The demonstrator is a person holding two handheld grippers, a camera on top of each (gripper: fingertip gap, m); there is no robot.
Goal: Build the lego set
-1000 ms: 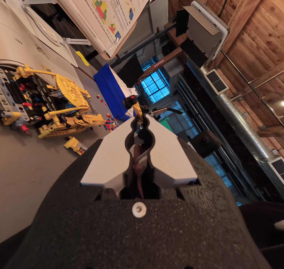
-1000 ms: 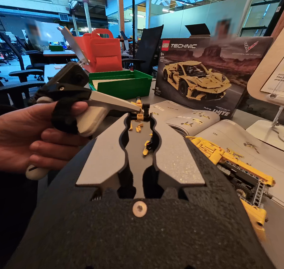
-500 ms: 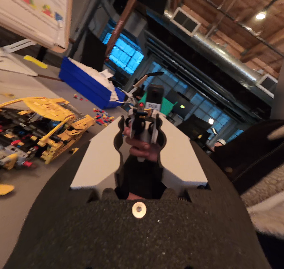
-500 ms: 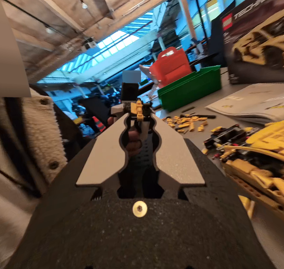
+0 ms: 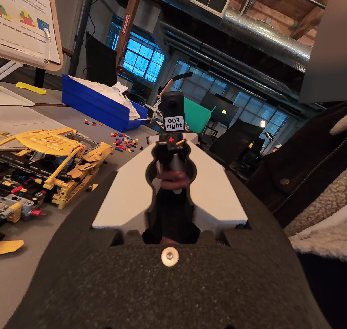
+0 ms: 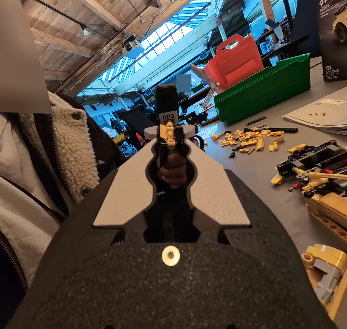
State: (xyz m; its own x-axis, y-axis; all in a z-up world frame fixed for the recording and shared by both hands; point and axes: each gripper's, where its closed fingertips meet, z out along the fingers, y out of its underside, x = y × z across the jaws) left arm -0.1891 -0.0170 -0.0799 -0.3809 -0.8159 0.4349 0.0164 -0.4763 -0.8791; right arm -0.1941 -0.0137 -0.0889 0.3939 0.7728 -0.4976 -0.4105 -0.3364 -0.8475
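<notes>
While both grippers face each other tip to tip above the table, a small lego bit sits right where they meet.

small piece: yellow + black sub-assembly w/ a red cross-shaped end, held up in the air, well off the tabletop
left gripper: jaws nearly closed, pinching the piece at the tips
right gripper: jaws also narrowed to a slim gap on the same piece
car build: half-done yellow car, black frame showing, lying on table near the action
loose parts: yellow bits scattered by the green bin; red/blue bits by the blue bin
hard to tell: exact contact pts, piece mostly hidden btwn fingertips; car cut off at frame edge
</notes>
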